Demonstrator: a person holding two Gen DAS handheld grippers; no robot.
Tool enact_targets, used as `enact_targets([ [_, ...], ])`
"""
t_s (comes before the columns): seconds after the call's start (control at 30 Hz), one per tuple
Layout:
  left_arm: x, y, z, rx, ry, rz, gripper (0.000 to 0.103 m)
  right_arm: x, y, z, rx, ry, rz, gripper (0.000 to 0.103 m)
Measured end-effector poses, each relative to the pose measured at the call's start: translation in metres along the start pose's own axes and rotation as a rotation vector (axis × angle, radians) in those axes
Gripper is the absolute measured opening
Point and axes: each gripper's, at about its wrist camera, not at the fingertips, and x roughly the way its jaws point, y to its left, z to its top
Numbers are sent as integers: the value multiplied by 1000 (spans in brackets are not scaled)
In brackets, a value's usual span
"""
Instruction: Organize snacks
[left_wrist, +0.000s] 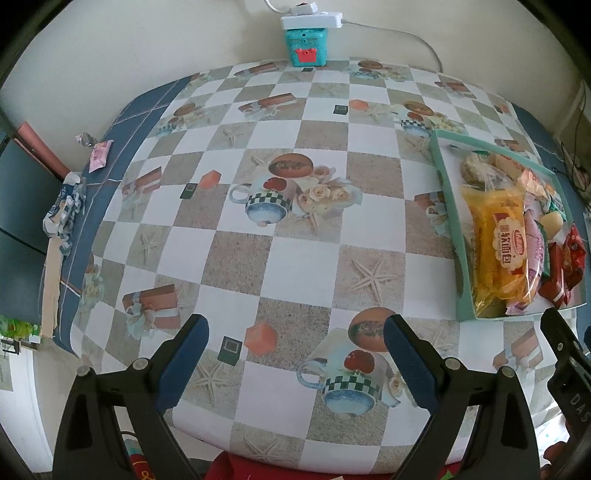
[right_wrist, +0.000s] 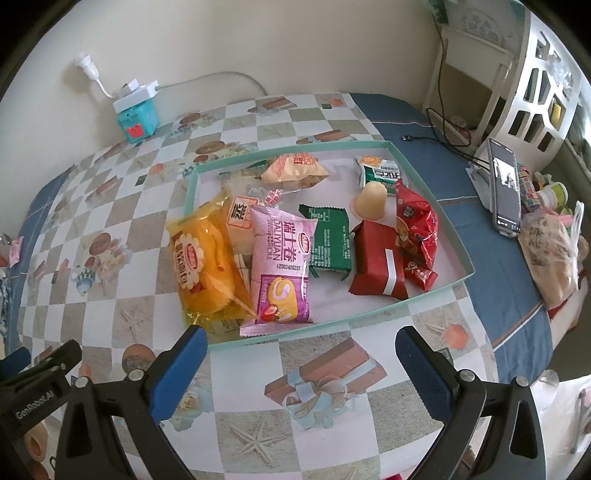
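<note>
Counter (right_wrist: 332, 417), checkered cloth; teal tray (right_wrist: 458, 236) of snacks at far right; pink roll pack (right_wrist: 282, 266), long axis near-to-far, just beyond right gripper (right_wrist: 301, 354), the nearer; left gripper (left_wrist: 295, 341) well left; both jaws open, empty.

A plain cream wall (right_wrist: 229, 40) runs behind the table (left_wrist: 306, 258), which wears a checkered cloth printed with teapots, starfish and gift boxes over a blue cover (right_wrist: 491, 236). A white power strip (left_wrist: 312, 18) sits on a teal box (left_wrist: 306, 46) against the wall. White openwork furniture (right_wrist: 535, 92) stands at the right in soft daylight.
</note>
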Motion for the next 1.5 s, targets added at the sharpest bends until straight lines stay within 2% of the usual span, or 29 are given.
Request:
enact_targets([
  [1.5, 8, 6, 0, -23, 36, 7, 96, 4, 7, -1, -47, 6, -35, 103],
])
